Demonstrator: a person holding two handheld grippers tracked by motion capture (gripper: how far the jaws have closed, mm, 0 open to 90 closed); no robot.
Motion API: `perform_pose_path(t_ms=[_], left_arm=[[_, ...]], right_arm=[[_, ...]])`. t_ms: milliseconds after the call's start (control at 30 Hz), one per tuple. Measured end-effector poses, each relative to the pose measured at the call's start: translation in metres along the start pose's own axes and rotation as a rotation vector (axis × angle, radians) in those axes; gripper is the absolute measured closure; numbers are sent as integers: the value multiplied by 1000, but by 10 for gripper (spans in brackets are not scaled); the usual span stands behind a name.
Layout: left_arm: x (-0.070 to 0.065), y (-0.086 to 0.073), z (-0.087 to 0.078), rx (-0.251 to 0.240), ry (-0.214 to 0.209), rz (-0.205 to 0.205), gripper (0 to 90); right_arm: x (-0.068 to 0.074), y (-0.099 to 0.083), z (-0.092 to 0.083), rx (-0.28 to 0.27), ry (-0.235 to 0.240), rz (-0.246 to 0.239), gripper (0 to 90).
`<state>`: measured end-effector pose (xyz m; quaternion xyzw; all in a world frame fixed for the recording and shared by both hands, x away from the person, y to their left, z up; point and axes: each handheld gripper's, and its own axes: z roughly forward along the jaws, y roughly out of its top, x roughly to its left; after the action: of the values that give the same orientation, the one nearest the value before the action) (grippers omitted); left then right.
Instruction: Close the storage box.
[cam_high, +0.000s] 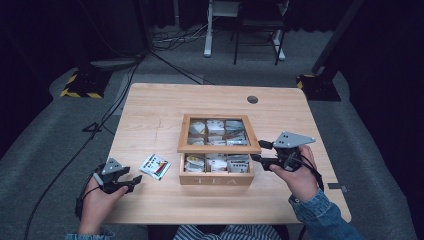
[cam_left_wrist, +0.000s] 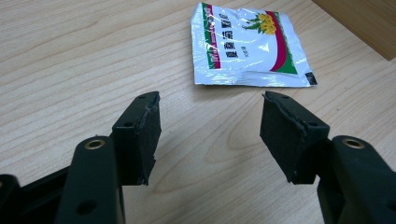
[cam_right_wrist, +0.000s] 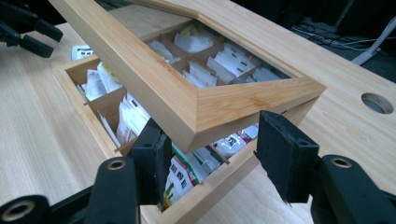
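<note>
**Wooden tea-box lid between the right jaws**

Black right gripper (cam_right_wrist: 210, 154) jaws flank the raised lid (cam_right_wrist: 196, 100) corner, not clearly pressing. The tea box (cam_high: 216, 177) sits mid-table. Left gripper (cam_left_wrist: 210, 135) gapes empty, near a tea sachet (cam_left_wrist: 247, 44).

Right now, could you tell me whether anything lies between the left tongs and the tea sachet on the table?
Nothing visible does. The left tongs stand open over bare wooden table, and the tea sachet lies flat just beyond their tips, with the tea box off to one side.
</note>
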<state>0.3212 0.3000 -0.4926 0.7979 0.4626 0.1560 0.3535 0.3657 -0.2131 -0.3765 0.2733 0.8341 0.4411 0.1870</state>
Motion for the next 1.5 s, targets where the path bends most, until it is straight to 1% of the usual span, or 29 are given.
perform_pose_path(t_ms=[67, 267, 433, 567, 600, 667, 767, 1000, 1067, 1167, 1500], left_arm=[[0, 0, 1, -4, 0, -2, 390], [0, 0, 2, 8, -9, 3, 388], [-1, 0, 4, 4, -10, 1, 387], [-2, -1, 5, 12, -12, 7, 386], [-2, -1, 5, 17, -15, 3, 385], [-2, -1, 6, 27, -18, 13, 385], [-3, -1, 6, 25, -15, 9, 384], [-4, 0, 9, 28, -17, 6, 373], [-3, 1, 9, 31, -19, 14, 370], [-3, 1, 9, 32, -19, 13, 370], [-2, 0, 9, 30, -20, 12, 369]], right_arm=[[1, -1, 0, 10, 4, 1, 463], [3, -7, 3, 39, 20, 1, 463], [5, -12, 5, 61, 29, 0, 462], [5, -14, 6, 72, 33, -1, 462], [5, -15, 7, 80, 38, -1, 461], [6, -17, 8, 85, 40, 1, 459], [6, -19, 10, 97, 49, 3, 457], [7, -21, 11, 117, 49, -2, 458], [8, -22, 14, 135, 61, 3, 458], [10, -24, 17, 160, 69, -4, 458], [12, -27, 22, 211, 81, -11, 455]])
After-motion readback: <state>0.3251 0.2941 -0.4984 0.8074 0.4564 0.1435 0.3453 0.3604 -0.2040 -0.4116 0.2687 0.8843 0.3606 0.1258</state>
